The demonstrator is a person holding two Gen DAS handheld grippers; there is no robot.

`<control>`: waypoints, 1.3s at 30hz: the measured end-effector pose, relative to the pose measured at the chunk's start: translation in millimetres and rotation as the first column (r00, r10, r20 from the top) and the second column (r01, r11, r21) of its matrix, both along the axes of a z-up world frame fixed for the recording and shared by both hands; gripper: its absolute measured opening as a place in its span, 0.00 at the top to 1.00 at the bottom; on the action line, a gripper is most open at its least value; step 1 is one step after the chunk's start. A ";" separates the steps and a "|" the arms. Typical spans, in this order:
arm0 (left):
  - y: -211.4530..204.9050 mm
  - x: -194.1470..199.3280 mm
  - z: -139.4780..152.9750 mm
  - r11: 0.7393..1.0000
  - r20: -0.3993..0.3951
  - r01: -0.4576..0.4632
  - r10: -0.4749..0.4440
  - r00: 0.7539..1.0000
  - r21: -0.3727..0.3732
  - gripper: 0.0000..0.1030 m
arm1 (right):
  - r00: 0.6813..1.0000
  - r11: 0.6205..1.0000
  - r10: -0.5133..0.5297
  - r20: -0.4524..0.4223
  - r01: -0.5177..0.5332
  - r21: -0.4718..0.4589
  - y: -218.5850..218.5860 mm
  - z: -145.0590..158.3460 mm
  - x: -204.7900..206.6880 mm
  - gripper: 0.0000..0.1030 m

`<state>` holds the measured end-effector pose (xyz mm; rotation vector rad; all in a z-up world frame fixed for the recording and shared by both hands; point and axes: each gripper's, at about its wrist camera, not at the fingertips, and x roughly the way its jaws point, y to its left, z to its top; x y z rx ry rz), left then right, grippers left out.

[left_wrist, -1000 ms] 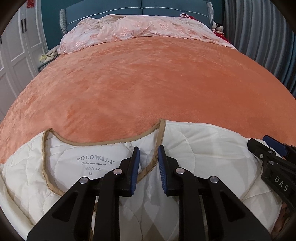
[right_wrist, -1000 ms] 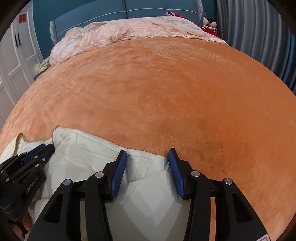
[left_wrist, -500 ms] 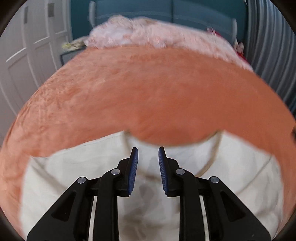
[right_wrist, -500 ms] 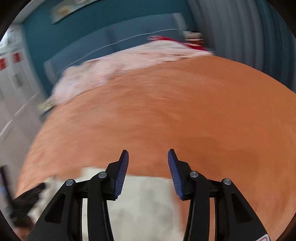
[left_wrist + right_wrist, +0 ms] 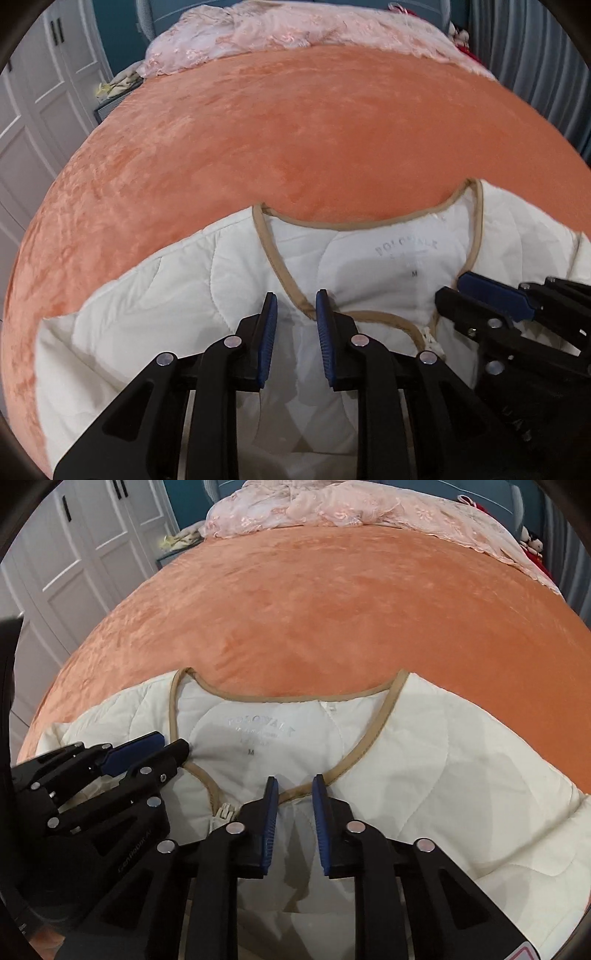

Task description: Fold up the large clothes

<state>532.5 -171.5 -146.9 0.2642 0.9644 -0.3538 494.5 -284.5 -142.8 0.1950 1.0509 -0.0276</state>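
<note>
Firstly, left wrist view: we note cream quilted jacket [image 5: 192,295] spread on orange blanket [image 5: 295,129], neckline toward headboard. Left gripper [image 5: 295,317] over tan collar trim [image 5: 288,280], jaws narrowly apart; whether pads pinch fabric, we cannot tell. Right gripper [image 5: 465,291] just beside, at zipper top.

Right wrist view: we see right gripper [image 5: 293,794] closing, collar trim between jaws, pads not pressing. Pink lace cover [image 5: 369,509] lies far across bed.

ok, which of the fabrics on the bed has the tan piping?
The cream quilted jacket nearest the camera: tan binding edges its neckline. The orange blanket under it is plain plush; the pink lace cover at the far end shows no edging.
</note>
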 end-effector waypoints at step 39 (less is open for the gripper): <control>83.9 -59.8 78.6 0.964 0.165 -0.165 0.201 0.966 -0.210 0.31 | 0.909 0.946 -0.306 0.281 0.323 -0.012 -71.3 71.1 -128.4 0.84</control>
